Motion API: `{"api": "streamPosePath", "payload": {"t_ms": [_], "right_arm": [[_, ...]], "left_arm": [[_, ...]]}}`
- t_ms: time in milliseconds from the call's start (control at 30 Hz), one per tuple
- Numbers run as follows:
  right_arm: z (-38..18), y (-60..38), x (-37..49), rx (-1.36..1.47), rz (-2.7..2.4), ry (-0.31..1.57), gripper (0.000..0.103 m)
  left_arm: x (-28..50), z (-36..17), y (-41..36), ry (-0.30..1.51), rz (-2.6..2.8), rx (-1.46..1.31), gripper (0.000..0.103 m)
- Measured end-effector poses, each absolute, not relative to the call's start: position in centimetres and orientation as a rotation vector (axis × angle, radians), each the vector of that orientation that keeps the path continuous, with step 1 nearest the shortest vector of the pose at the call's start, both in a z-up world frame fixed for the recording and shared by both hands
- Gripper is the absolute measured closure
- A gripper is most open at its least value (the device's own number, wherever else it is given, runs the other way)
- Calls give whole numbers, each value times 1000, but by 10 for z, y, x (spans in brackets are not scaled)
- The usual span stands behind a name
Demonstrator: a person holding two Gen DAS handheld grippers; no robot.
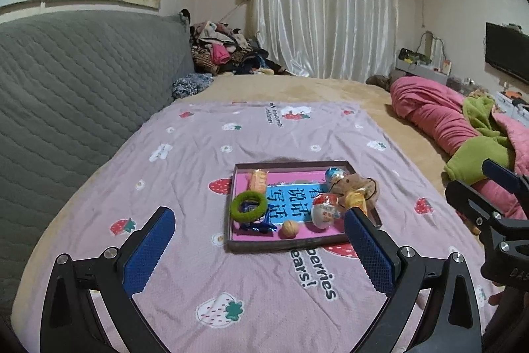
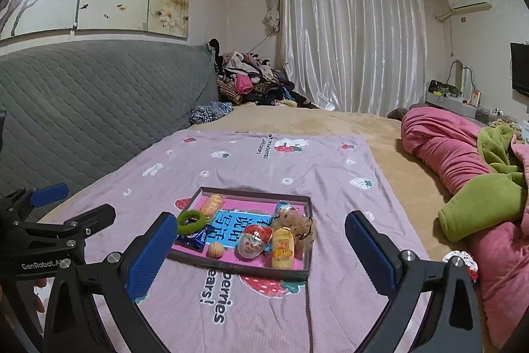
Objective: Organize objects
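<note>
Tray [image 1: 299,245] near rim behind left tool [image 1: 258,240], blue packet [image 2: 195,238] half hidden by ring [image 2: 191,221]

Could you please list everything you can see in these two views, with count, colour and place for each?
tray: one, dark rim, pink floor, on the blanket
ring: one, green, fuzzy, tray's left side
walnut: one, tan, tray's near edge
egg toy: one, clear with red, tray middle
snack packet: one, yellow, right of the egg toy
plush toy: one, brown, tray's right side
blanket: one, lilac with strawberries, on the bed
quilt: one, pink, far right
curtain: one, white, back wall
left gripper: one, black with blue pads, open
right gripper: one, same colours, open
</note>
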State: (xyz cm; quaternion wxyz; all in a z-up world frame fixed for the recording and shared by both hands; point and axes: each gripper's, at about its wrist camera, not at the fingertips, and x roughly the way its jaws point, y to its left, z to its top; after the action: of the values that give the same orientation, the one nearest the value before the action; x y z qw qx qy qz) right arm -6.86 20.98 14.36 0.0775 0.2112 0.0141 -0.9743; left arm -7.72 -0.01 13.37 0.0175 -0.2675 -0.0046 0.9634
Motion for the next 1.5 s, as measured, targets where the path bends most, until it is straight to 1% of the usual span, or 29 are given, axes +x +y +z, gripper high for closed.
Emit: {"api": "streamPosePath", "payload": {"t_ms": [600,800,1033,1500], "right_arm": [[162,213,-16,593,-2931,55,1],[160,216,-2,608,-2932,62,1],[150,218,17,632,-2937,69,1],[122,225,33,692,-2939,60,1]], "left_arm": [[-25,153,-2,0,3027,-808,1],[-5,155,-1,11,3029,-804,1],[11,147,5,28,3014,-826,1],[26,107,18,51,2997,-869,1]]}}
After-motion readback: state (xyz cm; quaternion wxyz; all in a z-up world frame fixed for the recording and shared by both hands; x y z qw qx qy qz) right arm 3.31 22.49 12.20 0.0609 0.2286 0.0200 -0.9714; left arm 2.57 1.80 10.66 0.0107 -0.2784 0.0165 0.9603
